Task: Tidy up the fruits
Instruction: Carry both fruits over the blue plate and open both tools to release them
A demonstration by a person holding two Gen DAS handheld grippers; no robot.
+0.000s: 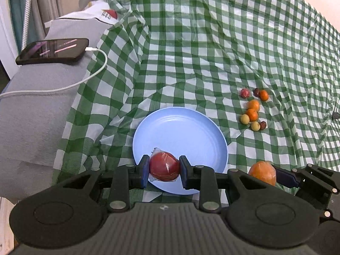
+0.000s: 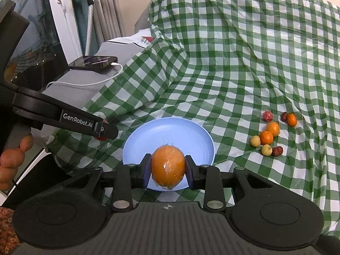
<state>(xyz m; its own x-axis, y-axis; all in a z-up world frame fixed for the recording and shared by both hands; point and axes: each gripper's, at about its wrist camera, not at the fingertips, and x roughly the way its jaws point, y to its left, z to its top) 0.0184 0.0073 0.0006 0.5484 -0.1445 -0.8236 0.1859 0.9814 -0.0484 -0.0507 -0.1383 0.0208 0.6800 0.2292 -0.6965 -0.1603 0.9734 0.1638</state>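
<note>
My left gripper [image 1: 164, 168] clamps a wrapped red fruit [image 1: 164, 166]; my right gripper [image 2: 167, 168] clamps a wrapped orange fruit [image 2: 167, 166]. Both hang over the blue plate [image 1: 187, 131] — near edge.

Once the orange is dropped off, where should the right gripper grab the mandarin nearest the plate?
Grip that mandarin across its widest middle, coming from above. A yellow fruit touches its left and another mandarin crowds behind, so set the fingers along the freer diagonal.
</note>
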